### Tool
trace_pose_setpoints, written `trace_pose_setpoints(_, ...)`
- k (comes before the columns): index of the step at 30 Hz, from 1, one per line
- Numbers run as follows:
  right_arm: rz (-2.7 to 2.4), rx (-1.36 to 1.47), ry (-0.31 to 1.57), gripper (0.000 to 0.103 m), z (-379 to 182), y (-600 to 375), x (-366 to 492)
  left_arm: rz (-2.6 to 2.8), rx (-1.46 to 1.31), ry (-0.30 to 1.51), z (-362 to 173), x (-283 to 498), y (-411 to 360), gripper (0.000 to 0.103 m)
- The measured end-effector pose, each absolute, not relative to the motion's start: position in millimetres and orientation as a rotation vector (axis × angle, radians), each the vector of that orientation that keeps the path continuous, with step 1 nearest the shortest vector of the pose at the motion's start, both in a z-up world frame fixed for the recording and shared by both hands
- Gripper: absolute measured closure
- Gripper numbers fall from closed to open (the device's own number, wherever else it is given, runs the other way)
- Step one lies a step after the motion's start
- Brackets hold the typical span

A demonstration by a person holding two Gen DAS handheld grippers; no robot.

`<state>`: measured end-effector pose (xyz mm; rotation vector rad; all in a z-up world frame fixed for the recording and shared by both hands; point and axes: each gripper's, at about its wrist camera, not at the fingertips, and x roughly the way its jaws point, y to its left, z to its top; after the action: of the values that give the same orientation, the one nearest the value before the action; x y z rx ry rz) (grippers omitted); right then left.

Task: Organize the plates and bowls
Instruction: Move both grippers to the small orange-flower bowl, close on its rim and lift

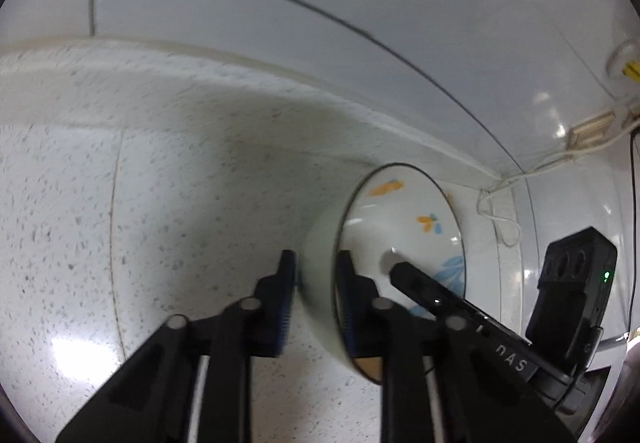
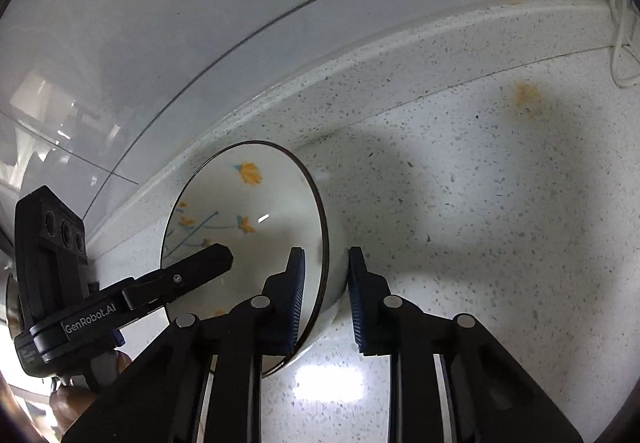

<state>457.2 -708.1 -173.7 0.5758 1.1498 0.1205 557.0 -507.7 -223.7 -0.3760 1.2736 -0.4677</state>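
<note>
Bowl [image 1: 404, 227]: white, dark rim, orange and blue flower print inside; sits on speckled counter [image 1: 160, 171] close to the raised back edge, below the tiled wall [image 1: 280, 3]
Bowl attitude: appears tipped in both wrist views; lift off the counter cannot be told
Left gripper [image 1: 316, 263]: straddles the bowl wall on one side, one finger [image 1: 288, 283] outside, the other inside the rim; pinching the wall, pads against it
Right gripper [image 2: 326, 263]: straddles the opposite side of the same bowl [image 2: 248, 203], one finger [image 2: 296, 283] inside, the other outside; clamped on the wall
Cross view: inner finger of each gripper visible in the other's camera, reaching into the bowl
Counter [image 2: 480, 203]: pale stone with dark flecks, orange stain [image 2: 528, 95] near the back edge, shadows of the tools falling across it
Cord [image 1: 504, 199]: white, looped against the wall corner beside the bowl
Socket [image 1: 592, 131]: on the wall above the cord, partly cut off at frame edge
</note>
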Motion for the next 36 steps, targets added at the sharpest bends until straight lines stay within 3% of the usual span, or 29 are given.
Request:
trace_pose_setpoints(9, 0.077, 0.534, 1.166, 0.086, -157.6, -707.9, 434.9, -0.481, -0.442, 1.335, -217.9, 518.9, -508.7, 0.085)
trace_pose_setpoints(16, 0.075, 0.449, 1.163, 0.086, -113.6, -693.1, 355.9, -0.518, -0.473, 1.337, -176.4, 439.0, -492.3, 0.085)
trace_pose_setpoints(26, 0.237, 0.420, 1.114, 0.083, -37.7, -617.2, 203.2, -0.565, -0.477, 1.329, -101.7, 287.6, -383.9, 0.084)
trace_pose_setpoints(36, 0.345, 0.374, 1.231, 0.083, -54.7, -545.6, 146.3, -0.463, -0.423, 1.401, -136.5, 203.2, -324.1, 0.085)
